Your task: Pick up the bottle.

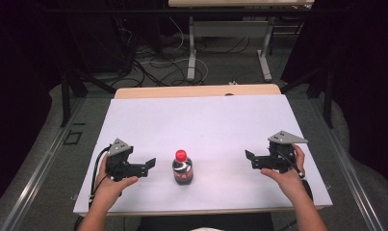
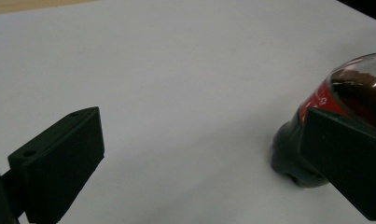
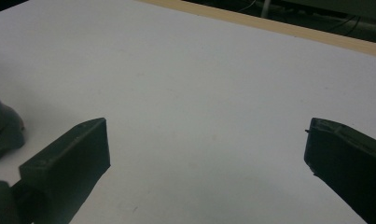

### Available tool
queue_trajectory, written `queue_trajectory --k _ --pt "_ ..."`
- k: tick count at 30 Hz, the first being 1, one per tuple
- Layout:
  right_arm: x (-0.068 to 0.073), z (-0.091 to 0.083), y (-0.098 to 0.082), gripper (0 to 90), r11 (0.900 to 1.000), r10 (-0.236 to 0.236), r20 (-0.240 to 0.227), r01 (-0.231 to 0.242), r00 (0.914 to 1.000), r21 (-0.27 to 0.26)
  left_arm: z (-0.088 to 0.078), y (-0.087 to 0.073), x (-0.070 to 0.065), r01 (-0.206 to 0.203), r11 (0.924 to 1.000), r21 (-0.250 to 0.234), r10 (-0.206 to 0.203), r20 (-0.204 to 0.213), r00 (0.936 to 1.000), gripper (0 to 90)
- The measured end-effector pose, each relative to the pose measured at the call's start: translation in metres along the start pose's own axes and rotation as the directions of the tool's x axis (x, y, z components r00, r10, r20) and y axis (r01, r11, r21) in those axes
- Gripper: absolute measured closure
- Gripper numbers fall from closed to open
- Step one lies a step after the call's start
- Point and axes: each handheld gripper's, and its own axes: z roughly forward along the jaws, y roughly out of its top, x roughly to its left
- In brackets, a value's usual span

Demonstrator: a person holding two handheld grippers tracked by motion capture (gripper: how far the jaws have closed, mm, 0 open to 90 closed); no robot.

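White matte sheeting covers the table (image 1: 206,125), and its near edge runs just in front of the person's two forearms in the high view. The left hand (image 1: 112,185) holds the black two-jaw left gripper (image 1: 146,166) near the left front corner, jaws spread wide with nothing between them; in the left gripper view bare white surface lies between the jaws. The right hand (image 1: 288,175) holds the black two-jaw right gripper (image 1: 253,161) near the right edge, likewise released, jaws apart over bare sheet.

Between them, closer to the left gripper and near the front edge, stands a small clear plastic bottle (image 1: 182,168) with a red cap and red label, upright, filled with dark cola almost to the neck. Neither gripper touches it: it stands just beside the left gripper's jaws and well apart from the right gripper. In the left gripper view the bottle (image 2: 344,112) is partly behind the right-hand jaw.

Beyond the bottle the sheet lies open to its far edge, where a strip of pale wooden tabletop (image 1: 196,91) shows, with grey floor and cables farther back
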Motion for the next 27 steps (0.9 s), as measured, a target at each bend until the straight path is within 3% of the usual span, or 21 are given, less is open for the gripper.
queue_trajectory --k 2,8,10,16,18,23,24,27 --pt "0.002 0.001 -0.001 0.0 1.000 0.000 -0.006 0.000 1.0000 0.000 0.000 0.001 -0.002 0.006 1.0000 0.001 -0.006 0.009 0.9999 0.6" --pt "0.008 0.008 -0.004 0.2 0.999 -0.037 -0.017 0.037 0.9992 0.000 -0.005 0.006 -0.012 -0.046 0.9989 -0.012 0.047 0.063 0.9969 0.6" --pt "0.011 0.008 -0.004 0.4 0.999 -0.052 -0.024 0.052 0.9984 0.001 -0.006 0.007 -0.018 -0.052 0.9984 -0.024 0.054 0.108 0.9927 0.6" --pt "0.019 0.006 -0.001 0.8 0.998 -0.063 -0.047 0.062 0.9969 -0.018 -0.003 0.008 -0.033 -0.087 0.9960 -0.022 0.089 0.149 0.9848 0.6" --pt "0.021 0.006 -0.001 0.9 0.997 -0.069 -0.048 0.068 0.9965 -0.021 0.002 0.007 -0.043 -0.113 0.9934 -0.021 0.115 0.182 0.9766 0.6" --pt "0.023 0.008 -0.001 0.9 0.996 -0.087 -0.056 0.085 0.9947 -0.022 0.018 0.000 -0.055 -0.127 0.9918 -0.006 0.126 0.201 0.9714 0.7" --pt "0.023 0.009 -0.002 1.0 0.996 -0.091 -0.055 0.090 0.9943 -0.022 0.026 -0.003 -0.060 -0.133 0.9911 0.007 0.129 0.217 0.9676 1.2" --pt "0.024 0.010 -0.003 1.5 0.997 -0.078 -0.054 0.077 0.9955 -0.017 0.036 -0.008 -0.065 -0.118 0.9929 0.013 0.112 0.223 0.9682 5.4"
